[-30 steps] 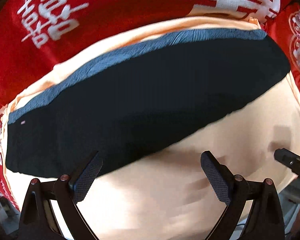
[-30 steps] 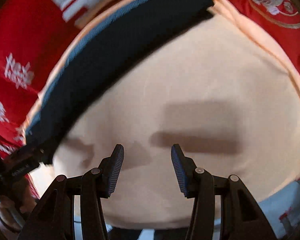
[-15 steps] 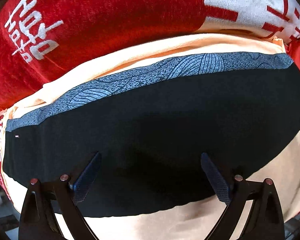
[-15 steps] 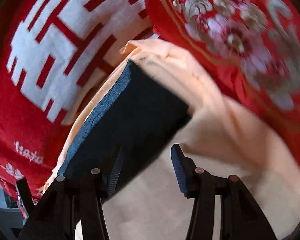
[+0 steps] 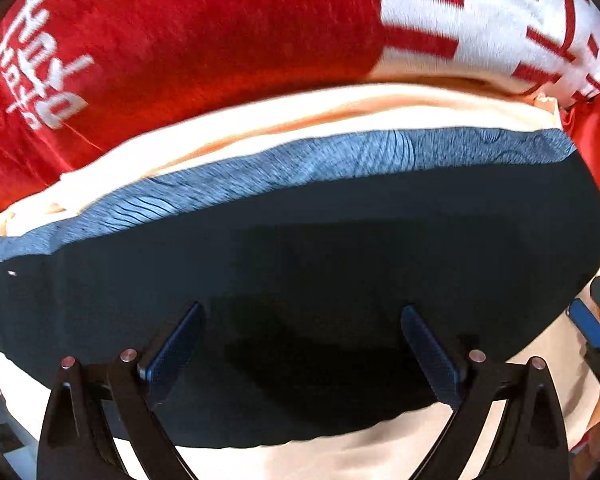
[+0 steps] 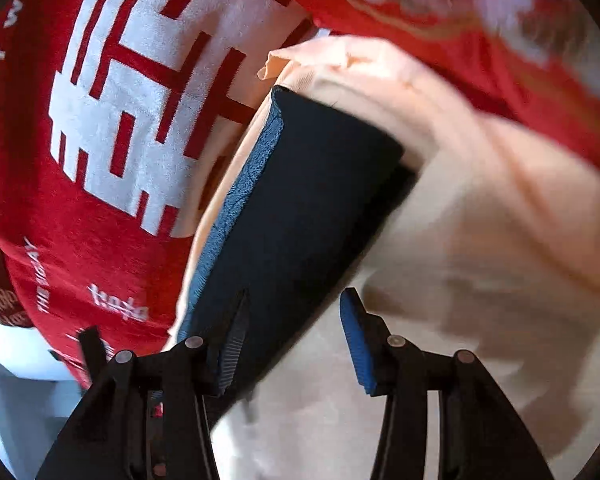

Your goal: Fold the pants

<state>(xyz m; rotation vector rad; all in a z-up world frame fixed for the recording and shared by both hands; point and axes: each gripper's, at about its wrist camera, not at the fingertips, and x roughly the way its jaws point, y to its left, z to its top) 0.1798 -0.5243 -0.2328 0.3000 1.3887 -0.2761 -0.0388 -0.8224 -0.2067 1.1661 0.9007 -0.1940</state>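
Observation:
Dark navy pants lie flat and folded on a peach cloth, with a blue-grey patterned waistband along their far edge. My left gripper is open and empty, close above the pants' near part. In the right wrist view the pants run from the middle down to the left finger. My right gripper is open and empty, over the pants' right end where they meet the peach cloth. The right gripper's fingertip shows at the right edge of the left wrist view.
A red cloth with white lettering covers the surface beyond the peach cloth; it also shows in the right wrist view. A red embroidered cloth lies at the upper right. A pale floor shows past the surface's left edge.
Both grippers have moved forward from over the bare peach cloth to over the pants. The right gripper has swung left to the pants' right end. Both stay open.

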